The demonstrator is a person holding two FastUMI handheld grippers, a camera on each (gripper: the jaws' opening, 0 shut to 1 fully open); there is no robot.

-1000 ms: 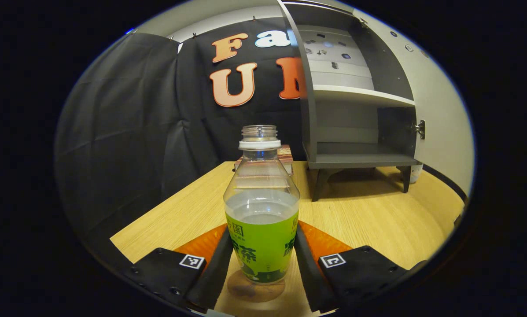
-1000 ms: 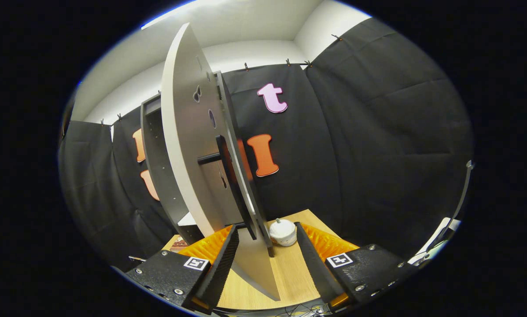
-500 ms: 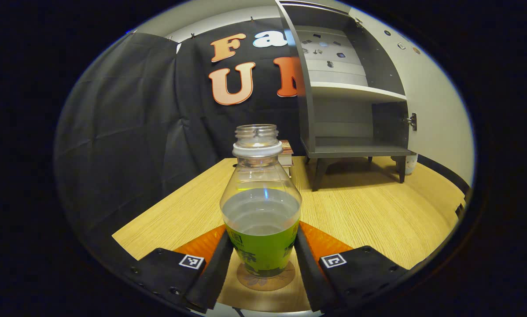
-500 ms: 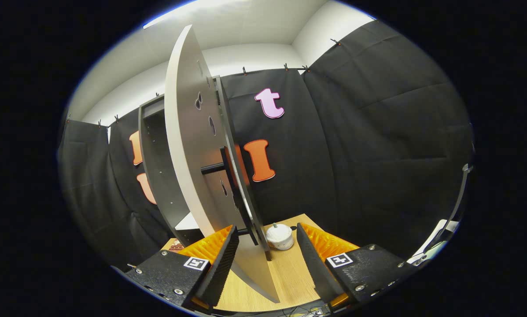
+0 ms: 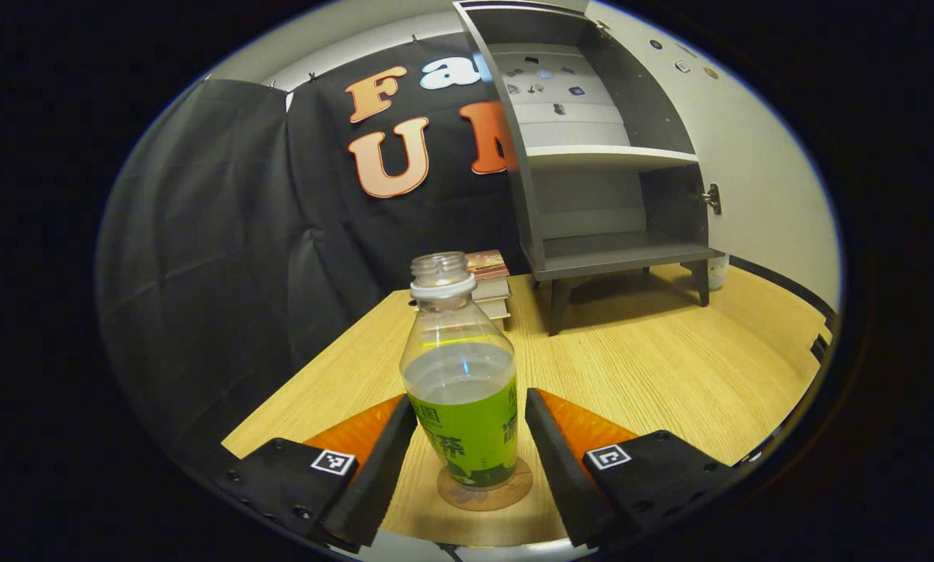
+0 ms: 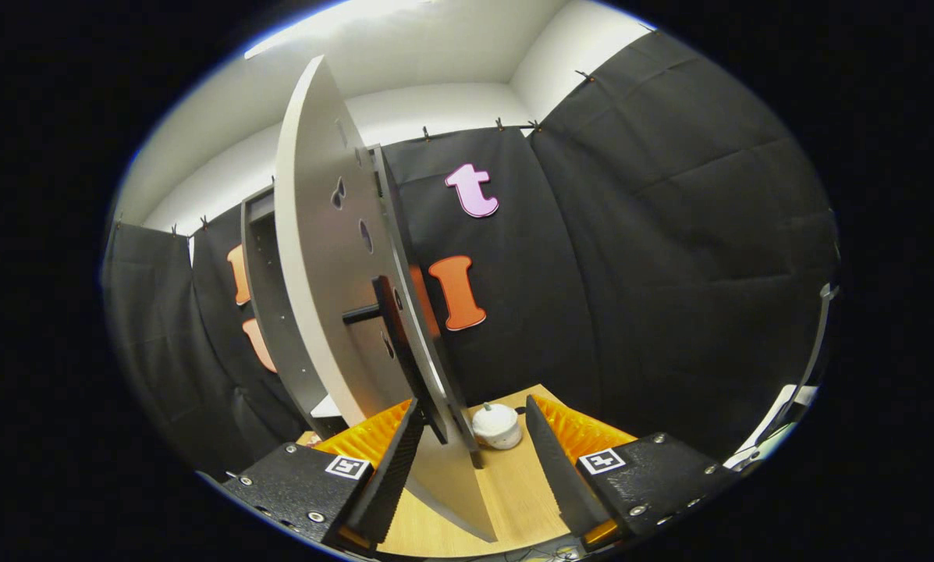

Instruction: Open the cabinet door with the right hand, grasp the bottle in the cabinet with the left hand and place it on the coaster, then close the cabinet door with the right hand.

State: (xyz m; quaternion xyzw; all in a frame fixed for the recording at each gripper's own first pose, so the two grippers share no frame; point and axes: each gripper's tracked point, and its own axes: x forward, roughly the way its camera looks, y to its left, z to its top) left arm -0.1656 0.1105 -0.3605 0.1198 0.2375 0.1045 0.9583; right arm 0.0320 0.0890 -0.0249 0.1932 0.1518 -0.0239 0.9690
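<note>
Near the table's front edge, the bottle stands upright on the round coaster, between the fingers of the left tongs. These tongs are released — visible gaps either side of the green label, neither pad touching. Placement step looks done by this judgement.

Bottle: clear plastic, no cap, roughly half full of liquid. Likely light-to-medium, thin walls that give under squeeze, smooth label maybe a bit slippery. Best hold is low on the labelled body, where it is straight and liquid-backed; the tapered shoulder would slip. Open neck means tilting risks a spill.

Toward the table's far edge, the cabinet stands with shelves bare, a stack of books just beside its left leg.

Right gripper view: right tongs parted wide, straddling the lower edge of the open cabinet door — not clamped, left pad close to or touching the panel, cannot tell which. Door's dark handle sits higher up. Small white jar on the table behind. Remaining: close the door.
</note>
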